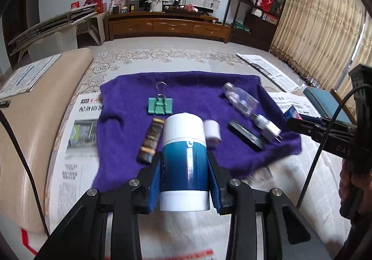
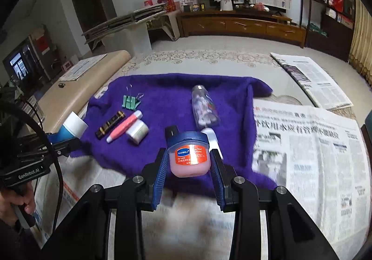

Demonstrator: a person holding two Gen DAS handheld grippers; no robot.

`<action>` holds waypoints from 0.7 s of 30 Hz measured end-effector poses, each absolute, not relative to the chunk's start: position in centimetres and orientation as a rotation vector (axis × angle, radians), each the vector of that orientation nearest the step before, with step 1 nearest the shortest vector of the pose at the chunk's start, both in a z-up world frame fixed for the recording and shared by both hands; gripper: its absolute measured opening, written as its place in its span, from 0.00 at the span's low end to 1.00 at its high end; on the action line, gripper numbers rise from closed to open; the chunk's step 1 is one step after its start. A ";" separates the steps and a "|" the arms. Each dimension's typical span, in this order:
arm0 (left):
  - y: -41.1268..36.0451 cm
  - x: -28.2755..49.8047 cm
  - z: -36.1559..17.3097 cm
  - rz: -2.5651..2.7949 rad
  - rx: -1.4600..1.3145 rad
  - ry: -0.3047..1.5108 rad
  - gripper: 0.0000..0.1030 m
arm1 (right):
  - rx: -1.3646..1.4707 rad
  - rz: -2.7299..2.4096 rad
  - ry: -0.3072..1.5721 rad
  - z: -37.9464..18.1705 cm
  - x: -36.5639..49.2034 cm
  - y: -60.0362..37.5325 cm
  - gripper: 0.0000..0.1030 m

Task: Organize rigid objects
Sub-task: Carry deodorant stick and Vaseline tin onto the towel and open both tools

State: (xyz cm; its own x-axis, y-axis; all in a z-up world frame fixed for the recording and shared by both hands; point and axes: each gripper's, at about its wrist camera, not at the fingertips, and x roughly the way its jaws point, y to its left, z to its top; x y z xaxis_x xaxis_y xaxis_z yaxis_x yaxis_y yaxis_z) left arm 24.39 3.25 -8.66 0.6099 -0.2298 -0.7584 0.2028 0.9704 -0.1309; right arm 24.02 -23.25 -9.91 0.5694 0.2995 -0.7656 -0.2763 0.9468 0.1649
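Left hand-held gripper: you clamp the blue-white canister above the purple towel.
Right hand-held gripper: you clamp the lip balm jar over that towel.

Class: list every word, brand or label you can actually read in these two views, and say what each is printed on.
"HANBOLI": label of the pink jar.
"lip balm": same label, smaller.
"GenRobot.AI": the left hand-held gripper body.
"DAS": the right hand-held gripper body, cut off.
Newspaper headlines and jar's fine print: too blurred to read.

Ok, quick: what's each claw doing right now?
Left claw: closed on the blue-and-white canister.
Right claw: closed on the pink lip balm jar.
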 end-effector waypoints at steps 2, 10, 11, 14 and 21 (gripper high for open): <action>3.4 25.9 -9.0 -0.240 -0.027 0.888 0.33 | 0.026 0.354 0.915 -10.2 25.7 -22.6 0.35; 4.2 30.8 -10.4 -0.209 -0.025 0.921 0.33 | -0.047 0.428 0.976 -12.1 31.9 -17.9 0.35; 4.3 31.5 -10.7 -0.203 -0.019 0.931 0.33 | -0.067 0.429 0.991 -12.7 32.6 -17.1 0.35; 4.2 32.8 -11.1 -0.182 0.005 0.940 0.33 | -0.105 0.426 1.028 -14.0 34.0 -15.7 0.35; 4.4 35.5 -12.2 -0.108 0.040 0.972 0.33 | -0.188 0.382 1.073 -15.9 35.6 -14.7 0.35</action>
